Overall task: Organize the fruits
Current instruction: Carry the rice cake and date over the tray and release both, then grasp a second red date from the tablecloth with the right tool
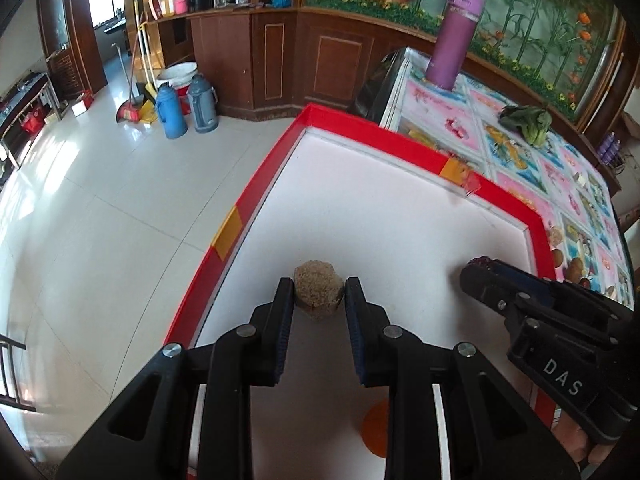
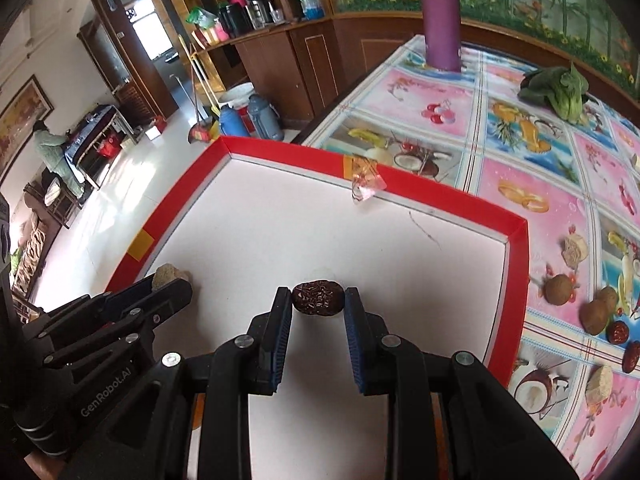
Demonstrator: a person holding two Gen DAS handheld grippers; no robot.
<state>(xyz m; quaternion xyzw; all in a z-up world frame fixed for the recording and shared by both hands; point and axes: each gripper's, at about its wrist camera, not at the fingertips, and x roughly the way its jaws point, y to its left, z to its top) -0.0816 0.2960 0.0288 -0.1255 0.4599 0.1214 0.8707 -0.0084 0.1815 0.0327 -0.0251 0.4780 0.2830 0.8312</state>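
My left gripper (image 1: 319, 292) is shut on a tan, crumbly lump (image 1: 319, 280), pinched at the fingertips over the near left part of the white tray with the red rim (image 1: 360, 128). In the right wrist view the same lump (image 2: 165, 273) sticks out of the left gripper (image 2: 174, 283). A wrinkled dark red date (image 2: 318, 298) sits between the tips of my right gripper (image 2: 318, 300), which is shut on it, low over the tray (image 2: 280, 152) and to the right of the left gripper. From the left wrist view the right gripper (image 1: 478, 270) shows only the date's dark end.
On the flowered tablecloth right of the tray lie brown round fruits (image 2: 558, 289), more red dates (image 2: 618, 332) and tan lumps (image 2: 600, 384). A leafy green vegetable (image 2: 560, 92) and a purple bottle (image 2: 440, 16) stand farther back. The tray's left rim overhangs the tiled floor.
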